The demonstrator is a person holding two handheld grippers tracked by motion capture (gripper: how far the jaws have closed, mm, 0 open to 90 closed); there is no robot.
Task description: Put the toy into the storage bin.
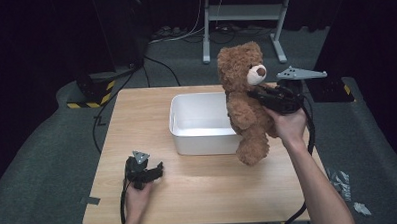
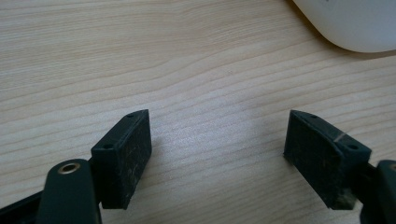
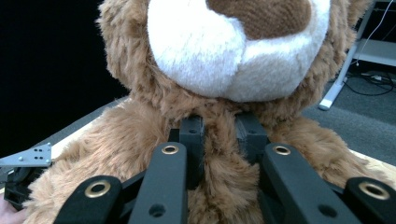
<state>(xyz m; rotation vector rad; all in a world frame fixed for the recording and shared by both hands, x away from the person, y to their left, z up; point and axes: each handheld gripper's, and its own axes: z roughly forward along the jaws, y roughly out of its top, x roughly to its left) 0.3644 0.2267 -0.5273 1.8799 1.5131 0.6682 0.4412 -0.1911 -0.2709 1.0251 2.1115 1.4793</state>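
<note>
The wooden table (image 1: 199,192) lies under both tongs. The white tub (image 1: 202,127) sits just left of the right tongs (image 1: 258,96) — these are clamped on the teddy bear (image 1: 243,98), held upright beside the tub's right wall. The left tongs (image 1: 156,172) gape wide, empty, near the tub's front corner. No writing is legible.

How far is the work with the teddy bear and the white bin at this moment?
Done: the right gripper is shut on the teddy bear, pinching fur at its chest, and the bear hangs lifted beside the white bin.
In hand: carrying the bear, probably toward the bin.
Left: the bin looks empty, so the bear is not yet inside. The left gripper rests open over the table.
</note>
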